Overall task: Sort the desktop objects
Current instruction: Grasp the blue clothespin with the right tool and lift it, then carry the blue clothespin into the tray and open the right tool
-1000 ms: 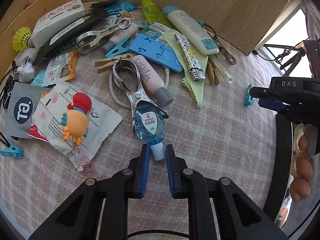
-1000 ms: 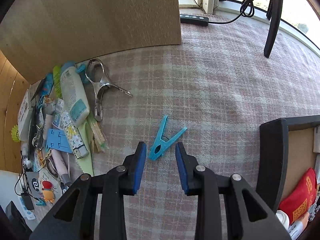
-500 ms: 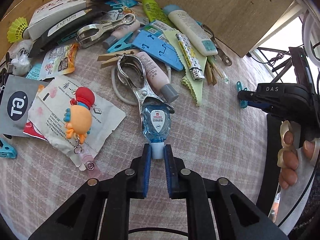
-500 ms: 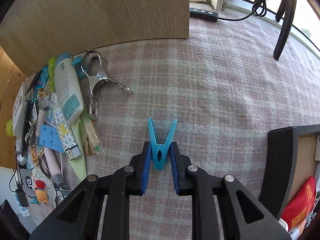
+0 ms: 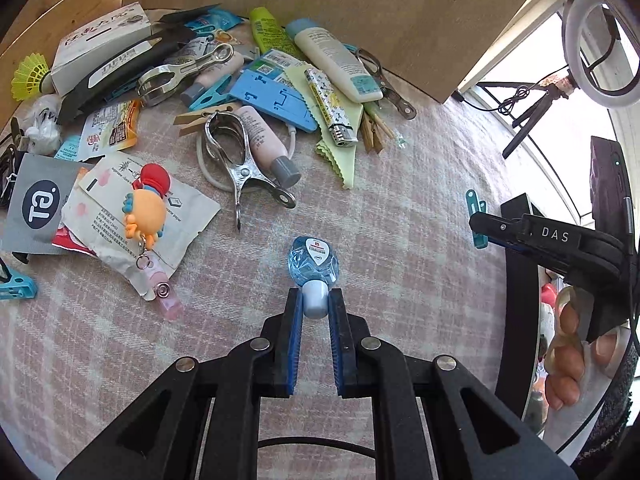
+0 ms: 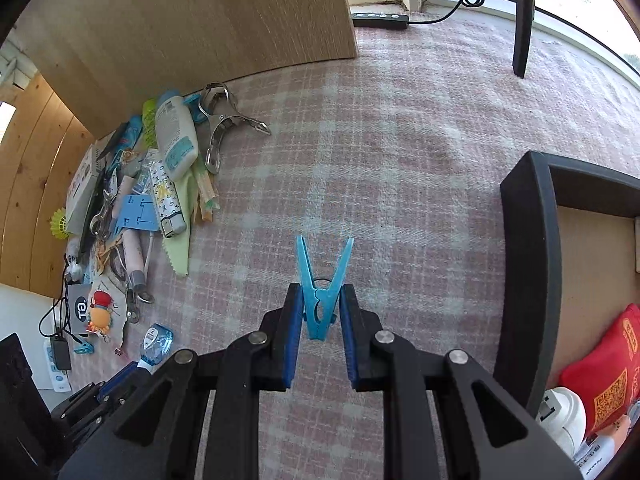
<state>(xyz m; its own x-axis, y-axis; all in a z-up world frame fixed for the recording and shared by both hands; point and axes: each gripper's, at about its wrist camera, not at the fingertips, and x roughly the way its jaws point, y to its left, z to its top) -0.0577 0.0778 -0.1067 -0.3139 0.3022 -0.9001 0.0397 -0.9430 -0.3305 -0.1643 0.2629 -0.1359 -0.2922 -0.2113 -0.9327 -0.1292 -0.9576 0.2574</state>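
Note:
My left gripper (image 5: 315, 307) is shut on the white cap of a small blue sanitizer bottle (image 5: 313, 261), which hangs clear of the pile over the plaid cloth. My right gripper (image 6: 320, 311) is shut on a blue plastic clothespin (image 6: 322, 285), its two prongs pointing away from me. In the left wrist view that clothespin (image 5: 475, 216) shows at the tip of the right gripper (image 5: 480, 226), held by a hand (image 5: 568, 352). In the right wrist view the sanitizer bottle (image 6: 157, 342) appears low left.
A heap of desktop items lies against a wooden board (image 5: 360, 0): metal clamp (image 5: 236, 160), lotion tube (image 5: 336, 62), lighter (image 5: 330, 110), crab keychain (image 5: 144, 208), blue phone stand (image 5: 276, 98). A black-rimmed box (image 6: 536, 272) at right holds a red pouch (image 6: 608, 368).
The left gripper closed on the bottle cap and drew the bottle away from the metal clamp. The right gripper closed on the blue clothespin and carried it toward the black box.

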